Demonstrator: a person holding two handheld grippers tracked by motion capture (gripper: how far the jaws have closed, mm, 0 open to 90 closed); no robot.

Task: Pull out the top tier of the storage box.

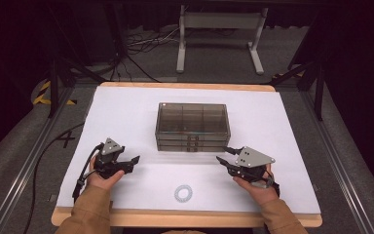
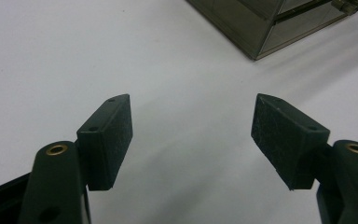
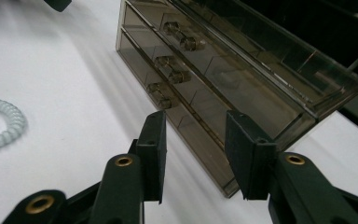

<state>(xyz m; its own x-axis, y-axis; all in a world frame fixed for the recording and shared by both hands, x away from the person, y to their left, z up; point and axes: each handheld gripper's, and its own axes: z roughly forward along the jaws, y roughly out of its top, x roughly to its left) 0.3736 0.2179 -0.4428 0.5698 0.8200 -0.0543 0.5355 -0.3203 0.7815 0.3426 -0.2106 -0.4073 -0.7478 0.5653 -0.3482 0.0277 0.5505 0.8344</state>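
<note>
Drawer box (image 1: pixel 193 127): smoky clear plastic, three drawers stacked, at the middle of the white table (image 1: pixel 126 112); all drawers look pushed in.
Hair tie (image 1: pixel 183 193): pale coiled ring, lying flat on the table in front of the drawer box, well apart from it and nearer the person's edge.
Left gripper (image 1: pixel 135 159): in front of the drawer box's left end, near it but apart; jaws spread wide, nothing between them.
Right gripper (image 1: pixel 221 157): just in front of the drawer box's right end; jaws parted, empty.
Cut off: the left gripper view catches only one corner of the drawer box (image 2: pixel 279 23); the right gripper view crops the hair tie (image 3: pixel 2 123) at its edge.
Hard to make out: drawer contents, behind the tinted walls.
View difference: the right gripper view shows three small clear knobs (image 3: pixel 170 70) that the high view blurs.
</note>
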